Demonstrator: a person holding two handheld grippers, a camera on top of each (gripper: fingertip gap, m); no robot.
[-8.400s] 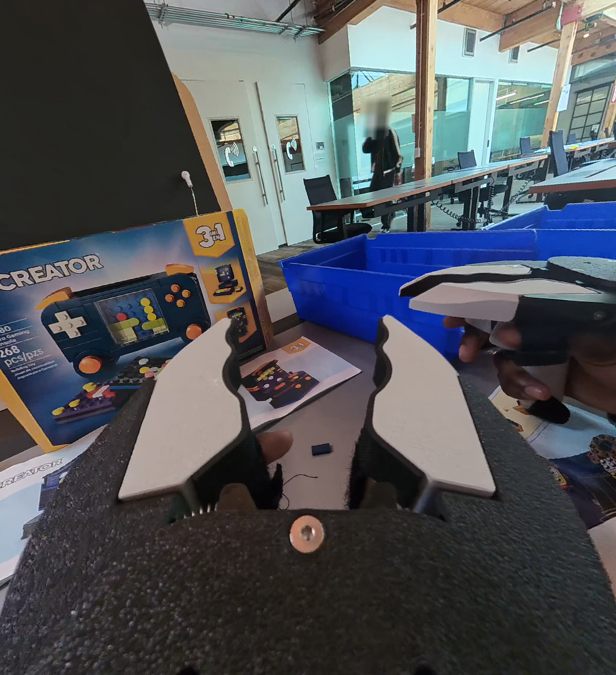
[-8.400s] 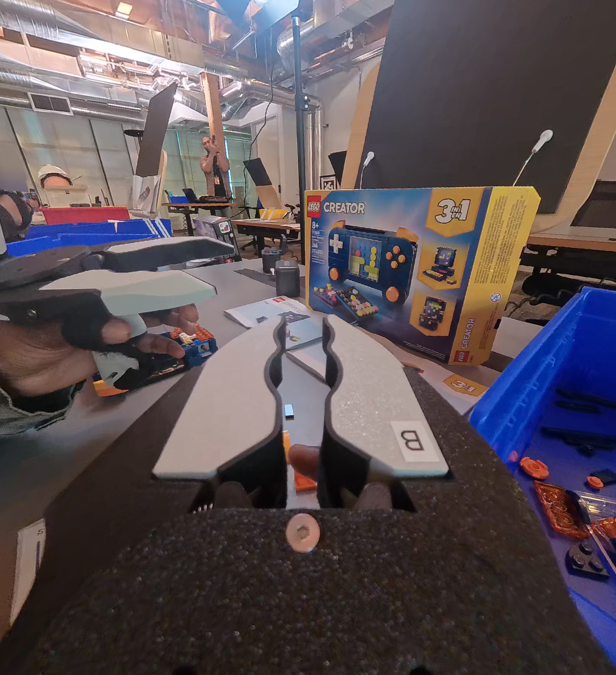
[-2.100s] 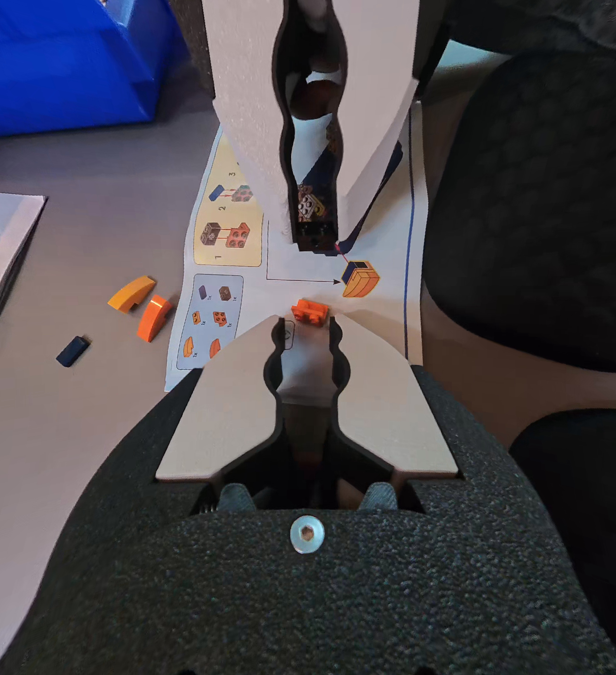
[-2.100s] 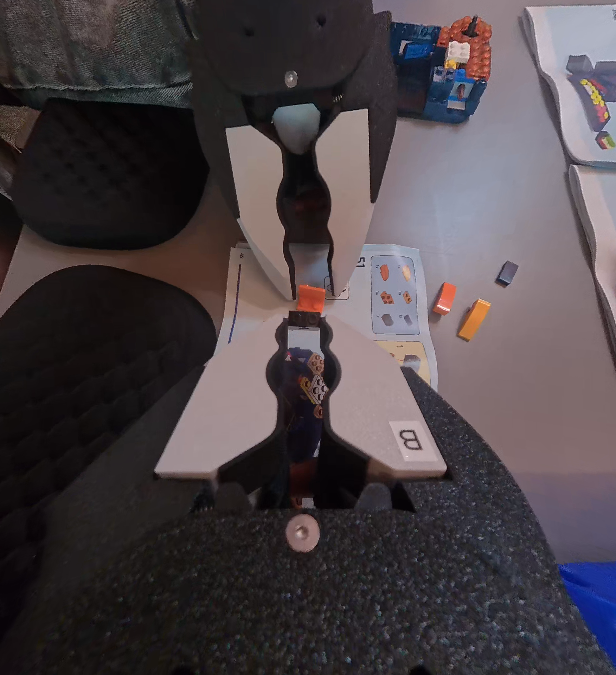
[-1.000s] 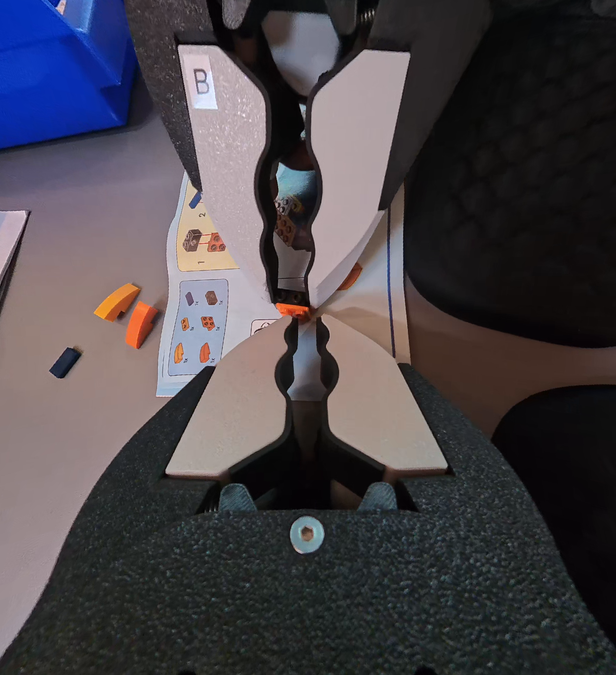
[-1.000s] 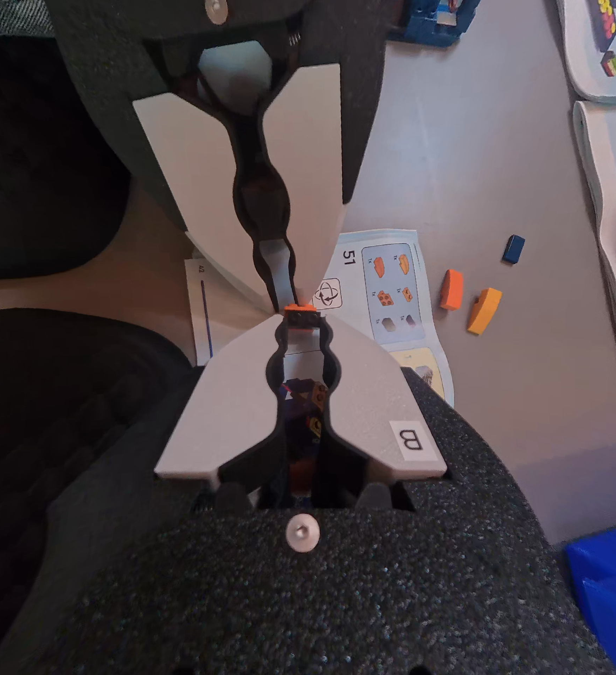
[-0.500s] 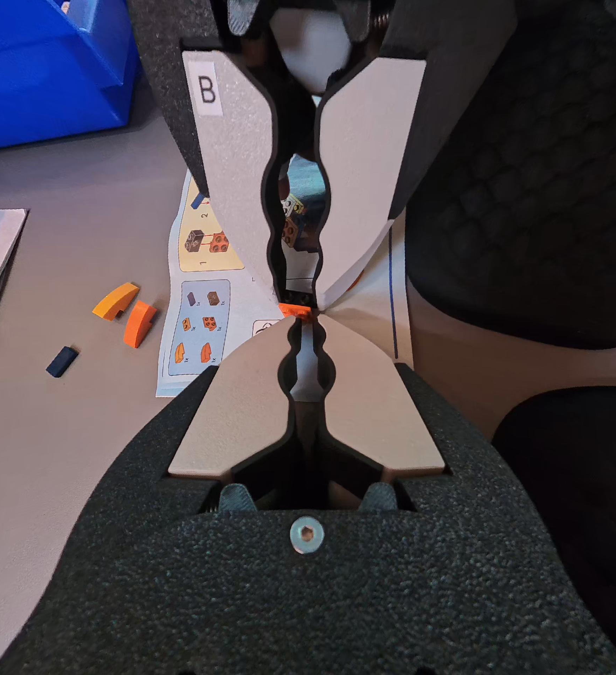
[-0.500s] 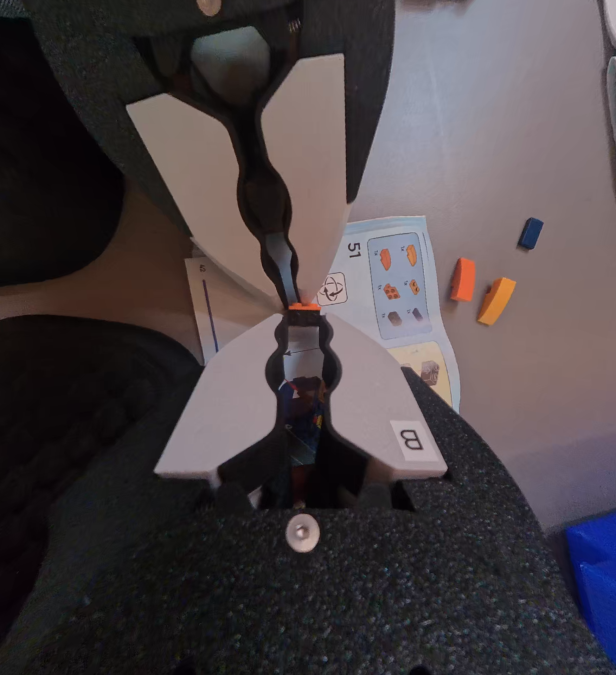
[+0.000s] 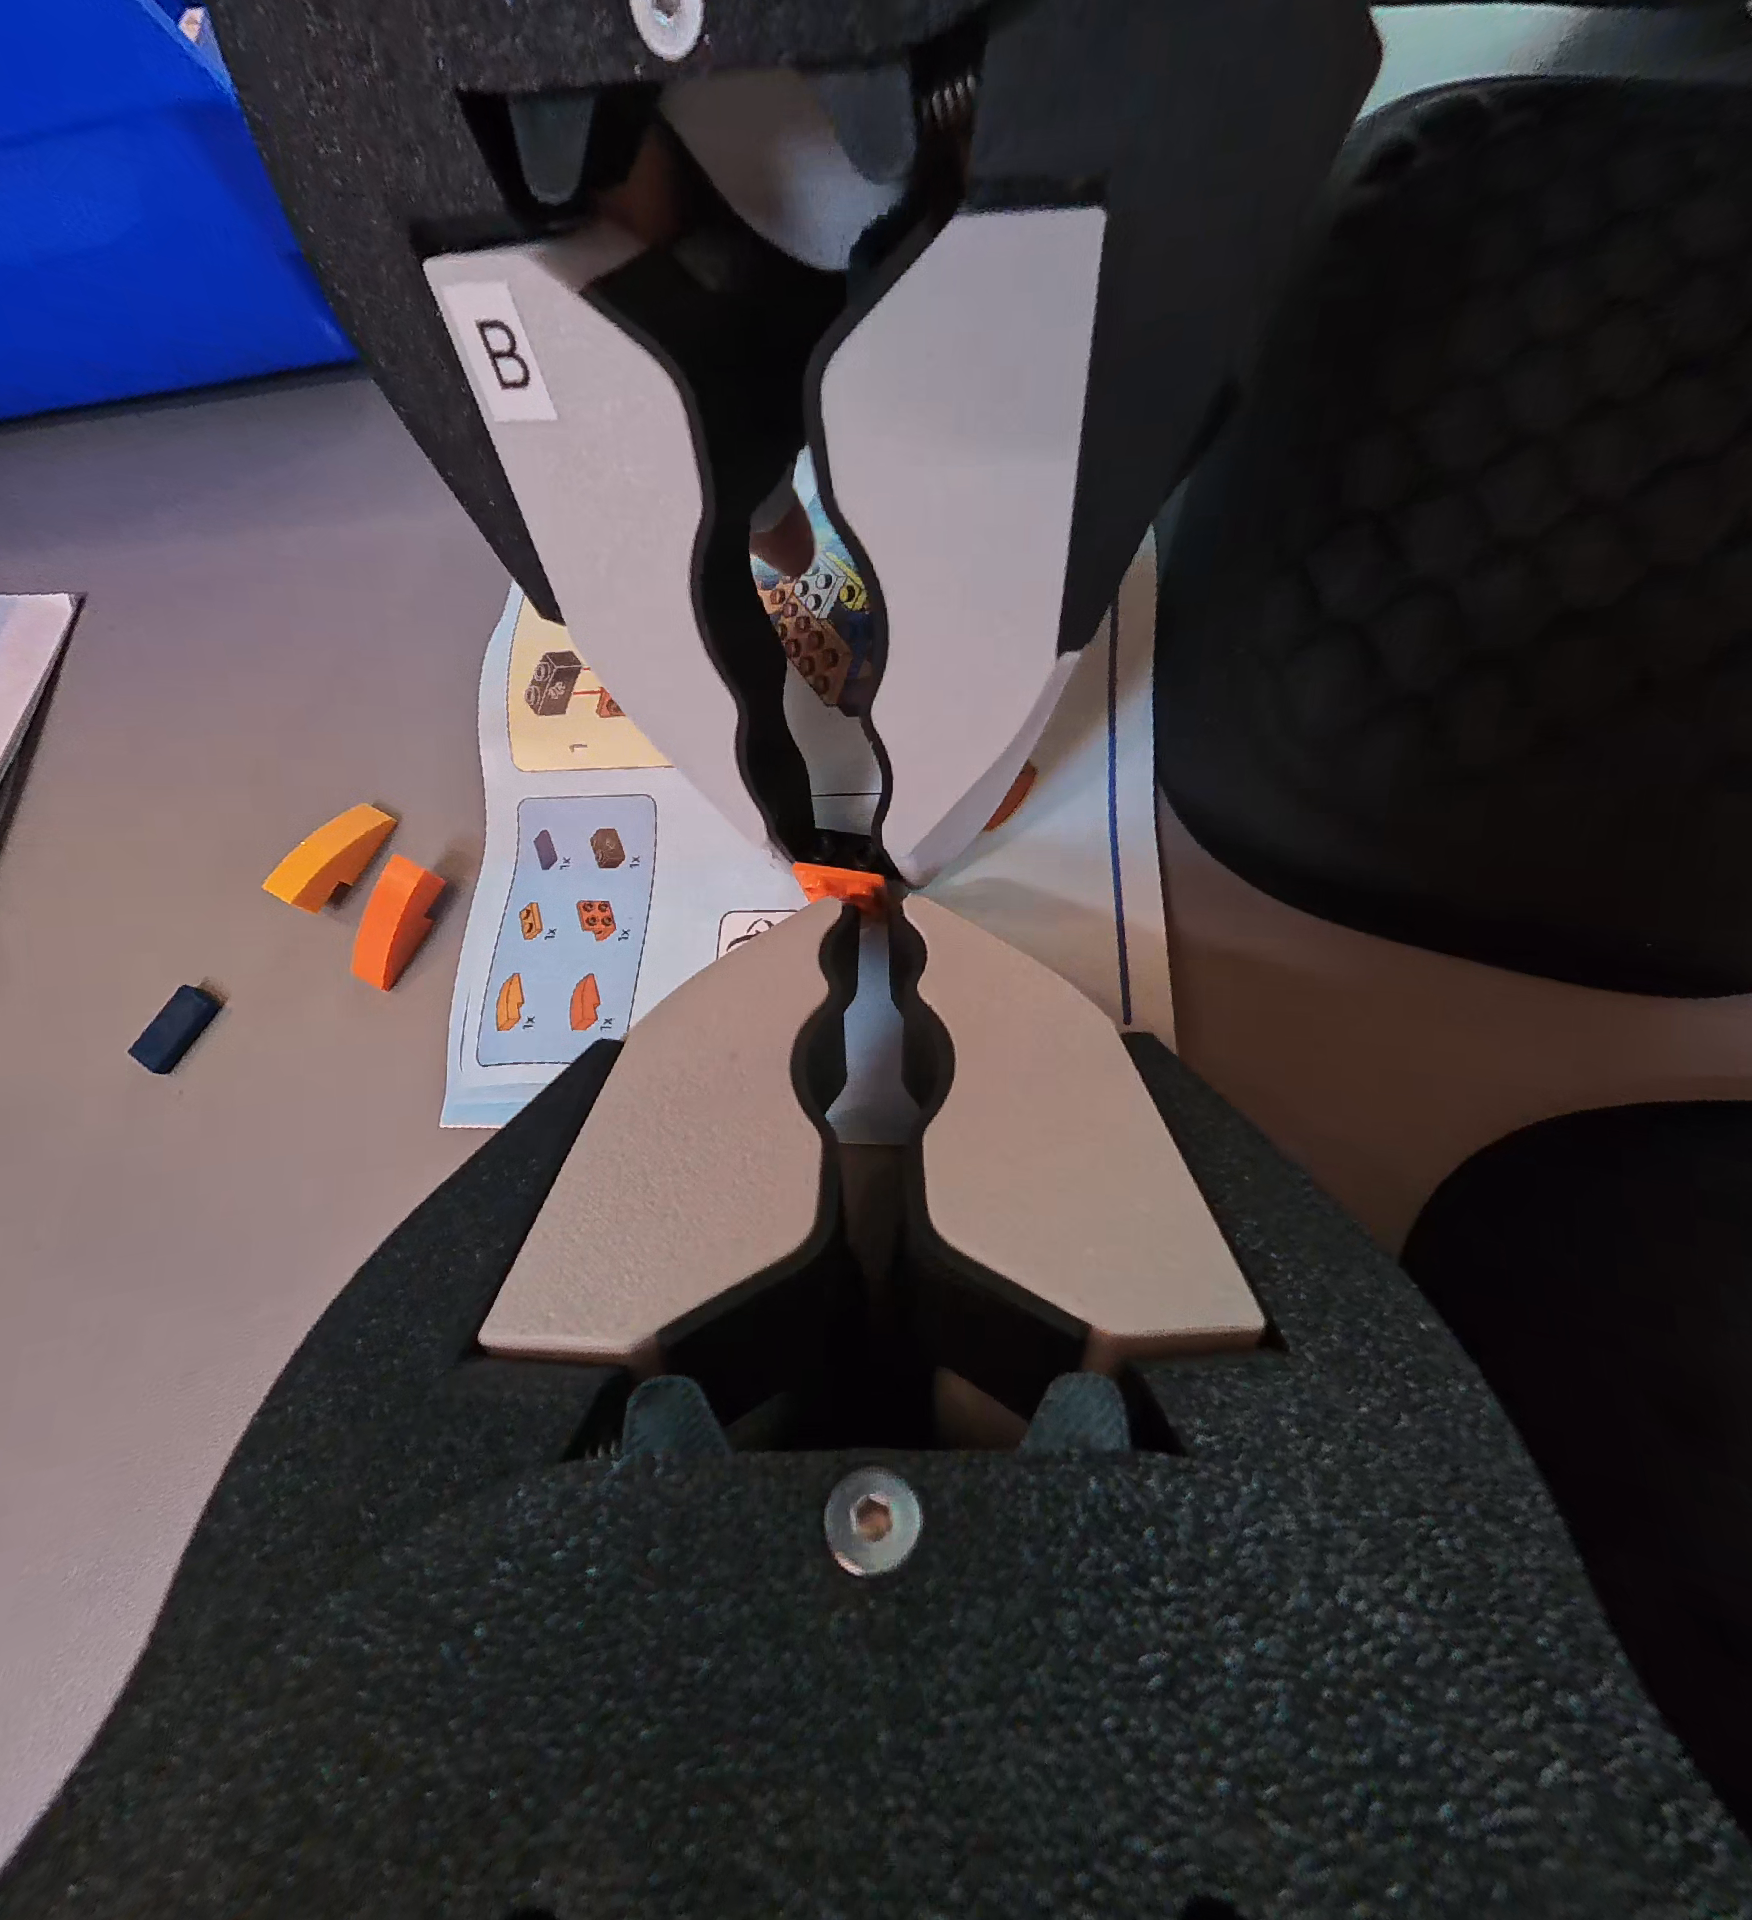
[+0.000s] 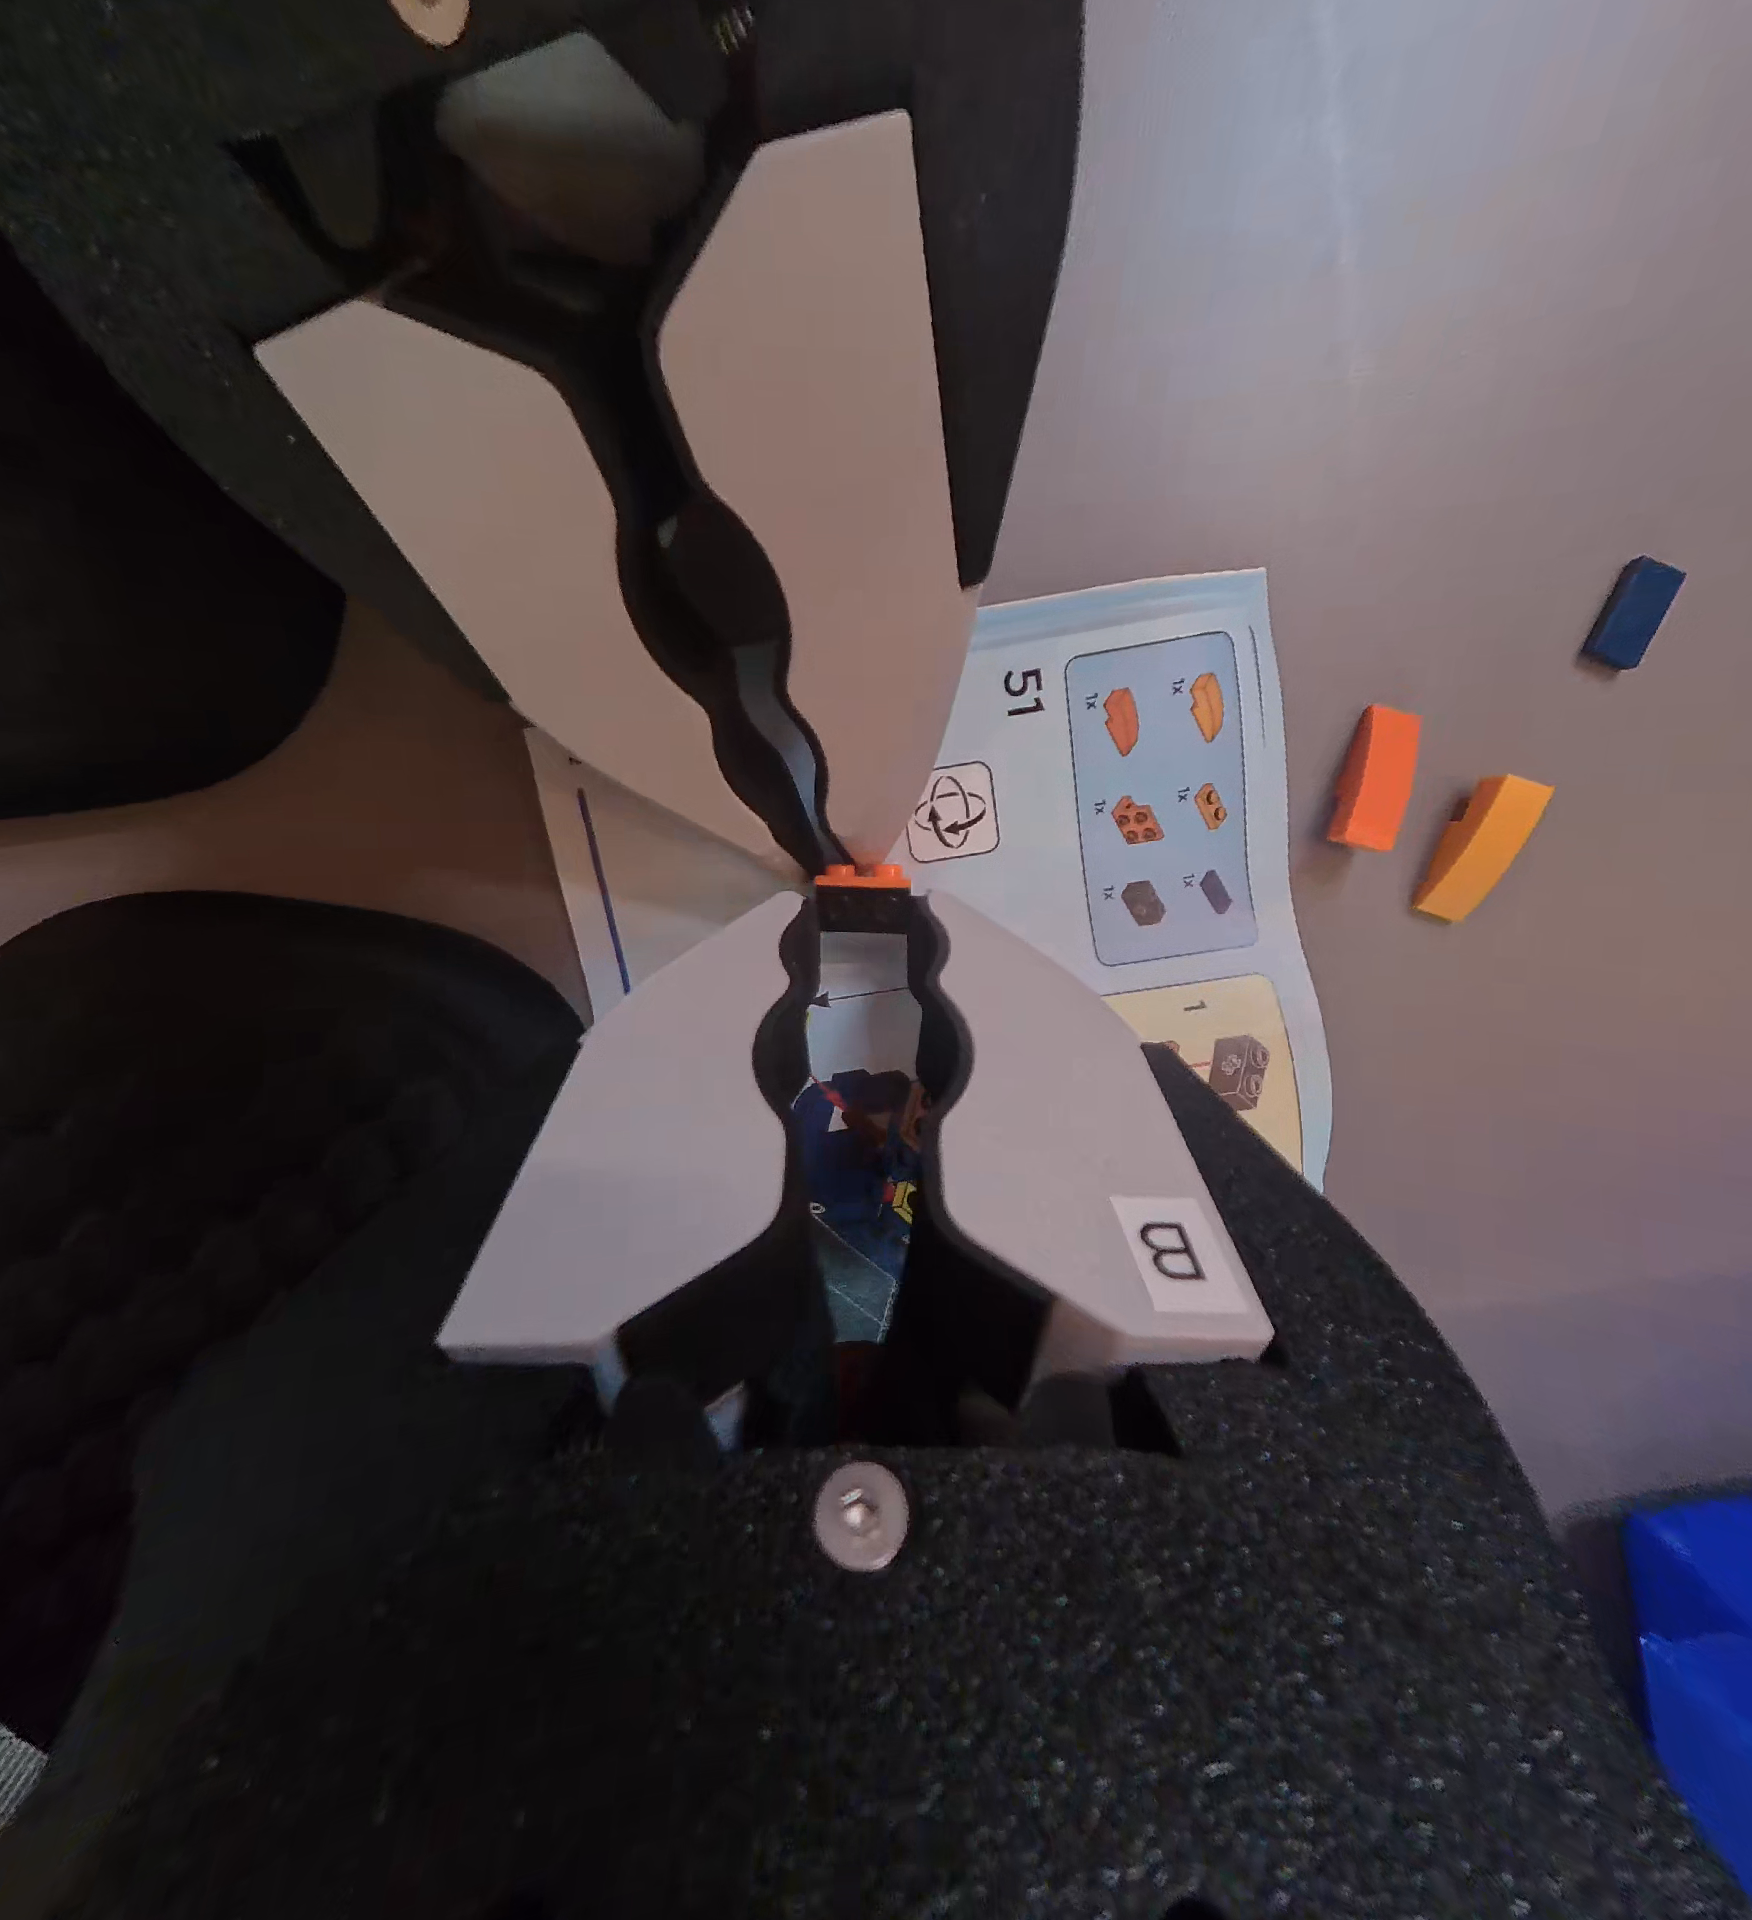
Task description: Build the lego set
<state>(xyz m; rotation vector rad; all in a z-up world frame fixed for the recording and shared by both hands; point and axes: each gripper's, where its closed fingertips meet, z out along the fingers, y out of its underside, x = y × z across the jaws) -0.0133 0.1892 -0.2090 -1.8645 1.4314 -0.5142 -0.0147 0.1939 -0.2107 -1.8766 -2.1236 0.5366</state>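
Observation:
In the left wrist view my left gripper (image 9: 867,912) is shut on a small orange plate (image 9: 839,885). My right gripper (image 9: 841,854) comes in from the top, tip to tip with it, and is shut on a small black brick (image 9: 836,844). The orange plate lies flat against the black brick. In the right wrist view my right gripper (image 10: 864,906) pinches the black brick (image 10: 864,916). The orange plate (image 10: 861,879) sits on its far face, and the left gripper (image 10: 836,844) pinches the plate's studded side. Both are above an instruction page (image 10: 1163,831).
On the grey table (image 9: 176,675) left of the page (image 9: 560,935) lie a yellow-orange curved piece (image 9: 326,857), an orange curved piece (image 9: 394,920) and a dark blue tile (image 9: 176,1029). A blue bin (image 9: 72,208) stands behind them. Black chair seats (image 9: 1526,520) are on the right. Left and right tips are no more than a few centimetres apart.
Two seconds ago the plate and the brick were apart; the grippers closed in tip to tip and the plate now rests on the brick. Both grasps have held, with little movement in the last second.

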